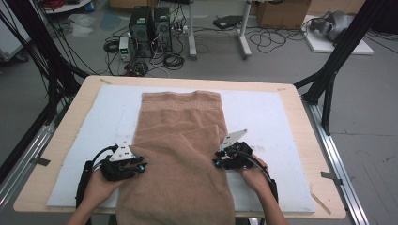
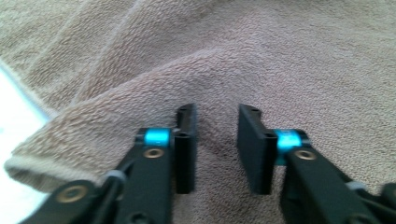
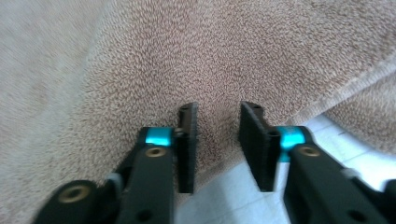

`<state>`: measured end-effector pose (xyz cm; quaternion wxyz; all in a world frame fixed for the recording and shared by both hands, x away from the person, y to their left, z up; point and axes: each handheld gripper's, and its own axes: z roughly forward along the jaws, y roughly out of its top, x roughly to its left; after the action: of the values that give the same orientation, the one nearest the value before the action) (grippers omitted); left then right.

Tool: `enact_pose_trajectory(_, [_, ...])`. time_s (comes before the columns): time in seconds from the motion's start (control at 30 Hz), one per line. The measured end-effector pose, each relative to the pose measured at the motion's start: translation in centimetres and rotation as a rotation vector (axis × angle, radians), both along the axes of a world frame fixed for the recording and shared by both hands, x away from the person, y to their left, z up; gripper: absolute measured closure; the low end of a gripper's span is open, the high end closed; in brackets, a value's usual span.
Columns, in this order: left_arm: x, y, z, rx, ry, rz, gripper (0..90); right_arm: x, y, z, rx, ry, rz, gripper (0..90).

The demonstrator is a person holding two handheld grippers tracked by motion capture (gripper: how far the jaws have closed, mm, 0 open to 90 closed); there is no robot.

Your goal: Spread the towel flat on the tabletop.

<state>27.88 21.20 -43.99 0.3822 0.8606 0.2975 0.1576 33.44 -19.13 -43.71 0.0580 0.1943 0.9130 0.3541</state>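
Brown towel (image 1: 180, 154) flat on white mat (image 1: 263, 117), left gripper (image 1: 141, 165) and right gripper (image 1: 217, 158) at its side edges, 2 narrow gaps, jaws gripping nothing.

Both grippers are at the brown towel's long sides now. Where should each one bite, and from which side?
Grip the towel by its long side edges, left gripper from the left, right gripper from the right. It lies flat, so only those hemmed edges on the white mat probably fit between the jaws.

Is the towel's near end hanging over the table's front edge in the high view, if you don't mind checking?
Yes, the brown towel runs past the front edge of the table and out of the bottom of the high view.
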Motion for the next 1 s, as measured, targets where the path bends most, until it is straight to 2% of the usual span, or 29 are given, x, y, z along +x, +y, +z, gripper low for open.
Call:
enact_pose_trajectory(0.07, [0.0, 0.1, 0.0, -0.001, 0.004, -0.003, 81.9, -0.1, -0.3, -0.1, 0.017, 0.014, 0.006, 84.0])
enact_pose_trajectory(0.2, [-0.4, 0.0, 0.0, 0.004, 0.009, -0.017, 87.4, -0.6, -0.1, 0.2, -0.004, 0.010, 0.049, 86.0])
enact_pose_trajectory(0.37, [-1.6, 0.0, 0.1, 0.000, 0.010, -0.048, 89.4, -2.0, -0.8, 1.0, -0.003, -0.012, 0.060, 86.1])
enact_pose_trajectory(0.5, [-3.0, 0.2, -0.1, -0.003, 0.011, -0.067, 89.6, -3.8, -1.9, 2.0, 0.022, -0.040, 0.052, 86.1])
enact_pose_trajectory(0.7, [-5.7, 0.4, -0.1, -0.005, 0.013, -0.109, 89.6, -6.2, -2.4, 2.6, -0.012, -0.057, 0.083, 85.3])
enact_pose_trajectory(0.73, [-6.0, 0.4, 0.1, -0.005, 0.008, -0.120, 89.6, -6.4, -2.4, 2.6, -0.008, -0.059, 0.087, 83.5])
enact_pose_trajectory(0.77, [-6.1, 0.4, 0.2, -0.006, 0.000, -0.121, 89.3, -6.4, -2.4, 2.7, -0.002, -0.070, 0.077, 74.6])
enact_pose_trajectory(0.8, [-6.2, 0.4, 0.3, -0.009, -0.016, -0.111, 85.5, -6.4, -2.4, 2.8, 0.001, -0.078, 0.058, 69.8])
enact_pose_trajectory(0.87, [-6.0, 0.5, 0.7, -0.024, -0.020, -0.096, 70.7, -6.4, -2.6, 3.3, 0.039, -0.098, 0.049, 68.8])
enact_pose_trajectory(0.93, [-5.5, 0.7, 0.9, -0.035, -0.028, -0.085, 67.5, -6.7, -2.6, 3.6, 0.062, -0.112, 0.051, 68.0])
enact_pose_trajectory(1.0, [-4.9, 0.6, 0.8, -0.029, -0.026, -0.080, 65.9, -7.0, -2.3, 3.7, 0.063, -0.132, 0.066, 66.9])
